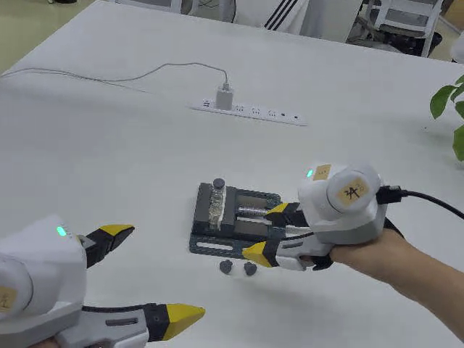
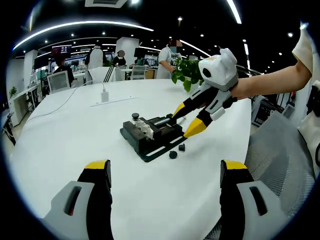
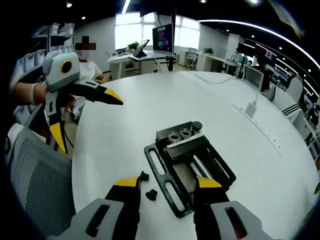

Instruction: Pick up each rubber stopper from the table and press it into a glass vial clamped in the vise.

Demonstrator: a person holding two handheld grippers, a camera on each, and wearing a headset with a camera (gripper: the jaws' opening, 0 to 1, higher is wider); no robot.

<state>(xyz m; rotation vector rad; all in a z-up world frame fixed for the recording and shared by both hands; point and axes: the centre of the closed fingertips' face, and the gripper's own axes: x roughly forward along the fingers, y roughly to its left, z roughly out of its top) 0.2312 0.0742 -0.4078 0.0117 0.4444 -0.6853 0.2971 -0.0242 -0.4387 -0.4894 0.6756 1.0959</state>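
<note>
Well, both tongs gape: the right gripper (image 1: 265, 232) at the near-right corner of the vise (image 1: 235, 230), the left gripper (image 1: 159, 272) well to its left. Two stoppers (image 1: 226, 267) lie just before the vise (one vial (image 1: 216, 206) is capped), with bare white table (image 1: 109, 152) all round and a power strip (image 1: 250, 112) beyond.

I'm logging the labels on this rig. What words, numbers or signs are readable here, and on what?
"A", handwritten, with an unclear mark before it: round tan sticker on the white-and-yellow right gripper.
Too small to read: small tan sticker on that gripper; edge tan sticker on the left gripper.
Blurred: bright wall screen in the right gripper view.
</note>
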